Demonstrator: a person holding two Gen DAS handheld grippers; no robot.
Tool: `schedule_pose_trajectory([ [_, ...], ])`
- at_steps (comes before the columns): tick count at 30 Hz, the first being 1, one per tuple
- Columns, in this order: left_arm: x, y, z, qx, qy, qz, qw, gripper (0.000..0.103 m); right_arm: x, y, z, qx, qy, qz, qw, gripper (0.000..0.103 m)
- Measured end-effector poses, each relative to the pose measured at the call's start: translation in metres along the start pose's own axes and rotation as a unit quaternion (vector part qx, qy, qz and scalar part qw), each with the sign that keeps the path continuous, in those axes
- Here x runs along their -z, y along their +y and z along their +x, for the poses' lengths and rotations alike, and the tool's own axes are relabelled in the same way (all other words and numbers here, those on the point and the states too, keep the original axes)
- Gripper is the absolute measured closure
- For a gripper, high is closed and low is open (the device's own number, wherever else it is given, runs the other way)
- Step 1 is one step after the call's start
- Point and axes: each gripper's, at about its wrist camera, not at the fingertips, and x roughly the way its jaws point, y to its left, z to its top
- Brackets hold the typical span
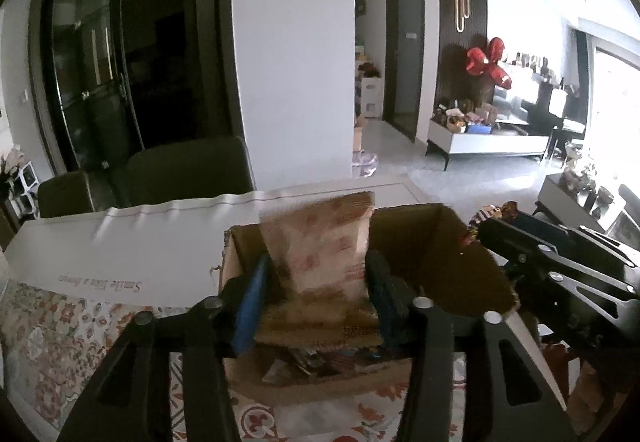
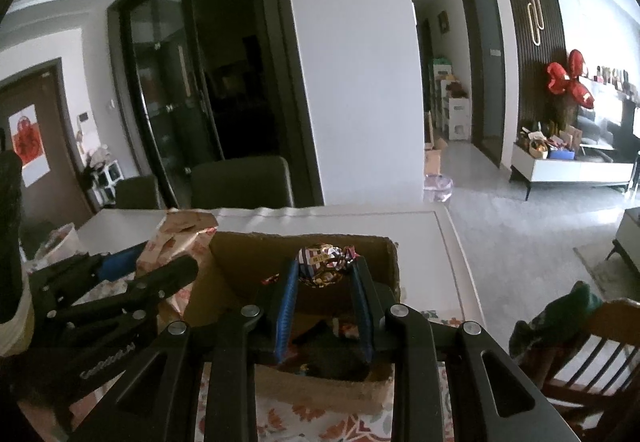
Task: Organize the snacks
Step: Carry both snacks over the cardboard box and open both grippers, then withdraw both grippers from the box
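Through the left wrist camera, my left gripper (image 1: 316, 282) had its jaws either side of a tan printed snack packet (image 1: 320, 254), held upright over the open cardboard box (image 1: 412, 226) on the desk (image 1: 160, 254); the packet sat between the pads, though I could not tell how firmly they pressed. On the right, my right gripper (image 2: 325, 282) had its jaws pinching a foil-wrapped round sweet (image 2: 320, 266) above the same box, where other wrappers already lay. I judged the packet light, crinkly and crushable, best taken across its flat middle with a mild squeeze. The sweet looked small, slick in its foil and apt to roll, so a grip across its widest part suited it.
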Motion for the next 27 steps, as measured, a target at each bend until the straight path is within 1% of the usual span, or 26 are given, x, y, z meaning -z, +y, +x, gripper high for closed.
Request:
schedule_pose_trajectory([
  [1,0.0,0.0,0.002,-0.005,0.001,-0.001,1.0,0.039,0.0,-0.001,0.003,0.001,0.003,0.0,1.0,0.074],
  [2,-0.001,0.001,0.003,-0.009,0.0,-0.002,1.0,0.037,0.0,-0.002,0.006,0.004,0.007,0.002,1.0,0.073],
  [3,-0.001,0.002,0.003,-0.014,-0.001,-0.003,0.9999,0.037,0.0,-0.001,0.007,0.005,0.009,0.004,1.0,0.069],
  [5,0.001,0.003,0.002,-0.023,-0.001,-0.004,0.9997,0.031,0.001,-0.003,0.01,0.009,0.018,0.008,1.0,0.064],
  [8,0.007,0.009,-0.006,-0.035,-0.006,-0.011,0.9993,0.029,0.006,-0.005,0.009,0.018,0.025,0.008,0.999,0.063],
  [10,0.012,0.011,-0.015,-0.044,-0.01,-0.016,0.9989,0.024,0.008,-0.004,0.005,0.024,0.024,0.007,0.999,0.056],
  [11,0.013,0.012,-0.019,-0.046,-0.013,-0.017,0.9987,0.023,0.01,-0.004,0.001,0.029,0.02,0.005,0.999,0.054],
  [14,0.021,0.012,-0.035,-0.055,-0.024,-0.015,0.9981,0.021,0.016,0.001,-0.013,0.035,0.012,-0.001,0.999,0.053],
  [16,0.026,0.012,-0.048,-0.061,-0.034,-0.016,0.9974,0.018,0.019,0.005,-0.024,0.034,0.006,0.0,0.999,0.047],
  [17,0.028,0.011,-0.057,-0.065,-0.041,-0.018,0.9969,0.017,0.02,0.007,-0.031,0.037,0.001,0.0,0.999,0.043],
  [18,0.03,0.011,-0.063,-0.068,-0.046,-0.019,0.9964,0.016,0.022,0.009,-0.037,0.041,-0.004,-0.002,0.999,0.041],
  [21,0.039,0.01,-0.089,-0.081,-0.068,-0.023,0.9942,0.013,0.027,0.014,-0.058,0.053,-0.012,-0.007,0.998,0.038],
  [23,0.046,0.008,-0.108,-0.083,-0.083,-0.021,0.9929,0.007,0.031,0.017,-0.072,0.05,-0.017,-0.005,0.999,0.037],
  [25,0.052,0.005,-0.123,-0.088,-0.092,-0.016,0.9918,0.006,0.034,0.019,-0.083,0.05,-0.021,-0.006,0.999,0.036],
  [27,0.058,0.005,-0.136,-0.091,-0.1,-0.014,0.9907,0.005,0.039,0.022,-0.097,0.049,-0.028,-0.006,0.998,0.03],
])
